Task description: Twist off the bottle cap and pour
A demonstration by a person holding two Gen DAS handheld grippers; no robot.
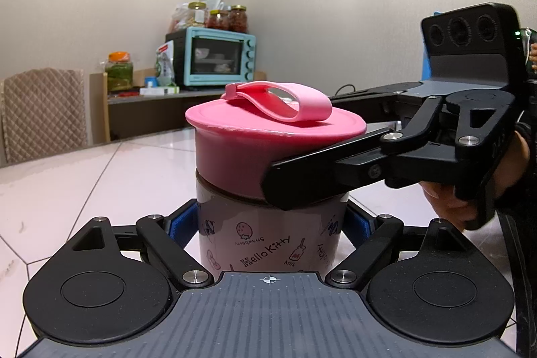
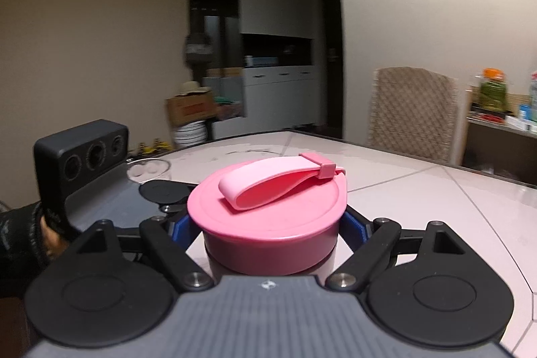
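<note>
Right now a pale bottle [image 1: 268,244] printed with small cartoon drawings and lettering is standing upright on the glossy white tiled table [image 1: 84,183], wearing a wide pink cap [image 1: 255,136] with a lighter pink strap loop [image 1: 282,103] lying across its top.

The left gripper [image 1: 270,225] is reaching in low, its blue-padded fingers [image 1: 183,225] pressing against the bottle's body from both sides, below the cap, so the bottle is sitting clamped between them. From the right of that view the right gripper [image 1: 303,180] is coming in higher up, one black finger [image 1: 302,183] lying along the cap's near side wall; a hand [image 1: 470,190] in a dark sleeve is gripping its handle.

Seen from the right wrist, the right gripper [image 2: 270,228] is pinching the cap, with a blue pad [image 2: 352,225] bearing on each flank of the pink wall just under the rim. The background there is slightly smeared. The cap is sitting level on the bottle's neck; whether it is loosening at all cannot be told. The left gripper's body [image 2: 84,153] is showing at the left of that view, with a clear glass [image 2: 149,170] standing on the table just beyond it.

Behind the table a quilted chair back [image 1: 43,113] and a turquoise toaster oven [image 1: 218,56] topped with jars are sitting against the wall
</note>
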